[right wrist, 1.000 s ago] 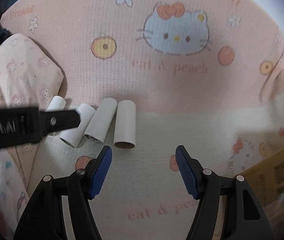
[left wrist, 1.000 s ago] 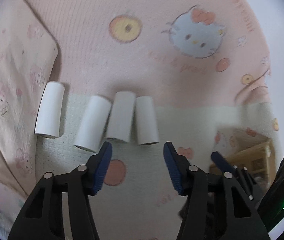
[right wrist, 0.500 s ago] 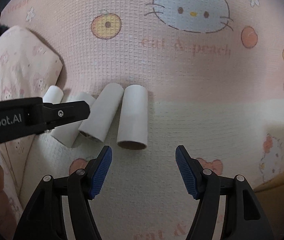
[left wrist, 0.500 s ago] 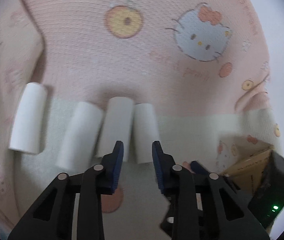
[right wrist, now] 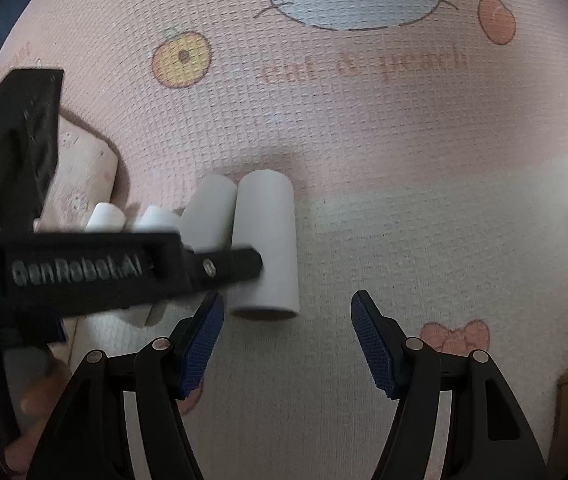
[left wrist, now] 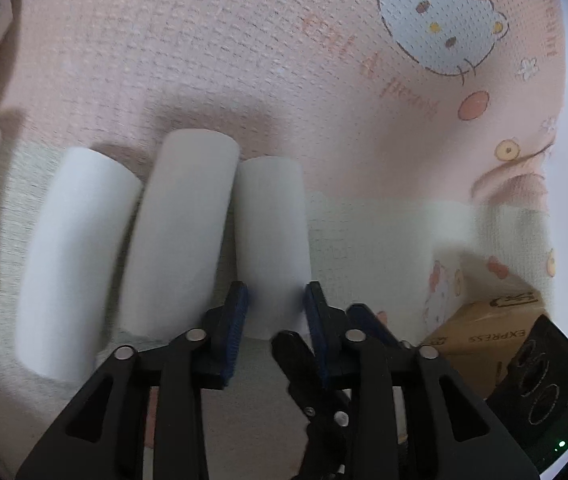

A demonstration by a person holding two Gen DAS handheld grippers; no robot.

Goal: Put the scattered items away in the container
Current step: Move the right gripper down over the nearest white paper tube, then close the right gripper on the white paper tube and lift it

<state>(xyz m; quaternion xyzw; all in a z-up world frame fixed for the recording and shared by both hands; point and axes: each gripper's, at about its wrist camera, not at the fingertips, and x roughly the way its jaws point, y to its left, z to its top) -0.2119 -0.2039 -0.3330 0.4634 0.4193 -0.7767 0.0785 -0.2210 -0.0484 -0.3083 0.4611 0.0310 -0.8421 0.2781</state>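
Four white cardboard tubes (left wrist: 172, 232) are lying side by side on the pink-and-cream cartoon blanket (left wrist: 204, 60). Left gripper (left wrist: 275, 308) is pinching the rightmost tube (left wrist: 270, 236) at its near end; right gripper (right wrist: 287, 332) is hanging wide, unladen. Being light, hollow and likely crushable, the tube probably needs only gentle pressure.

A home, most likely a bedroom: a pink and cream cartoon-cat blanket (right wrist: 364, 128) is covering what looks like a bed. Left of the blanket's cat face, a matching patterned pillow (right wrist: 80, 184) is lying. At the blanket's right edge, a brown cardboard box (left wrist: 484, 332) printed "EXPRESS" is sitting.
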